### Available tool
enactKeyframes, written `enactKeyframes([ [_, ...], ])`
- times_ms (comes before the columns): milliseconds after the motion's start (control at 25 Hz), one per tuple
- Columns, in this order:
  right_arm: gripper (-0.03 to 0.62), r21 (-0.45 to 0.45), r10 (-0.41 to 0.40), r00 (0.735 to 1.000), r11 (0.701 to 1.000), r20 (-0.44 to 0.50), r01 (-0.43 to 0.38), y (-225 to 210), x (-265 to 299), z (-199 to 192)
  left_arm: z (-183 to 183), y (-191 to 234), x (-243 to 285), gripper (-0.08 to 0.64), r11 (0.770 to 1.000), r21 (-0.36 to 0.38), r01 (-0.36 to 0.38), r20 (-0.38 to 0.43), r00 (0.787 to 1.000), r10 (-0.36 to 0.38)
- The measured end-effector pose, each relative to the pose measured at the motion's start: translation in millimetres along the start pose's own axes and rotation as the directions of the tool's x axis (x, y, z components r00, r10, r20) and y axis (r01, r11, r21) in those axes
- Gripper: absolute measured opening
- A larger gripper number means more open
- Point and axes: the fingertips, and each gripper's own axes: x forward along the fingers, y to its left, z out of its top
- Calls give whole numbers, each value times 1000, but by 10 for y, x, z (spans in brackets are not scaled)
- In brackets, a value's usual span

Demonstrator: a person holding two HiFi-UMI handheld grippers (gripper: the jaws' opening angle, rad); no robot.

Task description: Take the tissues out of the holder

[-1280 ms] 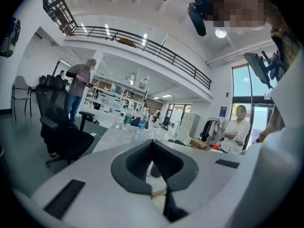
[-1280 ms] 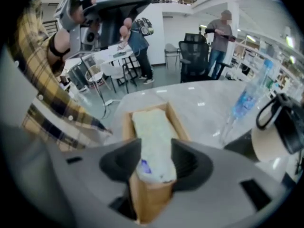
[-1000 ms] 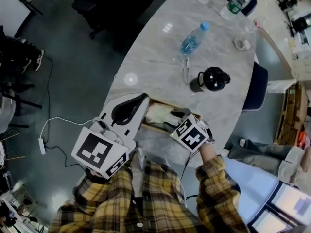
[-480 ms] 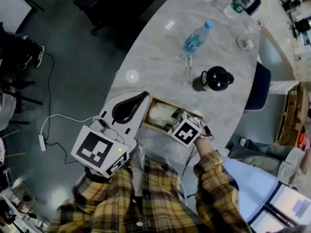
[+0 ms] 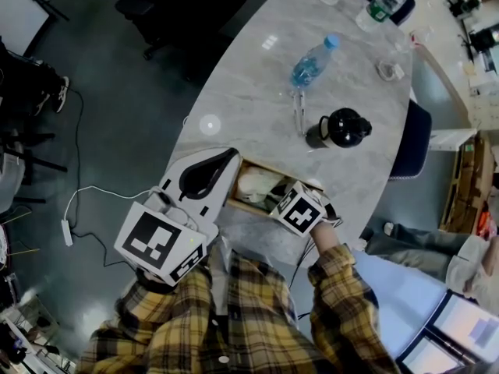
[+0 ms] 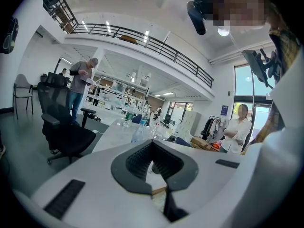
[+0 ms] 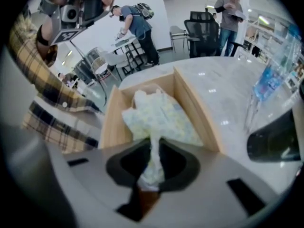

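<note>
Right gripper (image 7: pixel 152 145) was gaping wide a second ago, now its jaws are closing on a pulled-up bit of tissue (image 7: pixel 160 118) and already pinch it. Rest of the wad sits in the wooden holder (image 7: pixel 110 122) at the near edge of the table (image 5: pixel 249 92). Left gripper (image 6: pixel 152 145) is just beside the holder, jaws together, nothing in them

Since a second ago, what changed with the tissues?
The right gripper edged a little further over the holder, and its jaws are closing on a tissue, pinching it. The left gripper, holder and bottle stayed put.
</note>
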Motion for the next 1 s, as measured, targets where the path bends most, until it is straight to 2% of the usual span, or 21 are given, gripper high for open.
enactKeyframes([
  [240,60,-25,-22,1000,999,14,22,31,-112,56,68,36,-18,17,1000,5,-1,13,1000,0],
  [480,58,-30,-61,995,998,75,63,52,-303,132,156,10,-18,18,1000,15,10,31,999,-10],
  [1000,58,9,-154,961,988,228,156,179,-925,315,441,-258,55,18,994,64,84,77,993,-89],
])
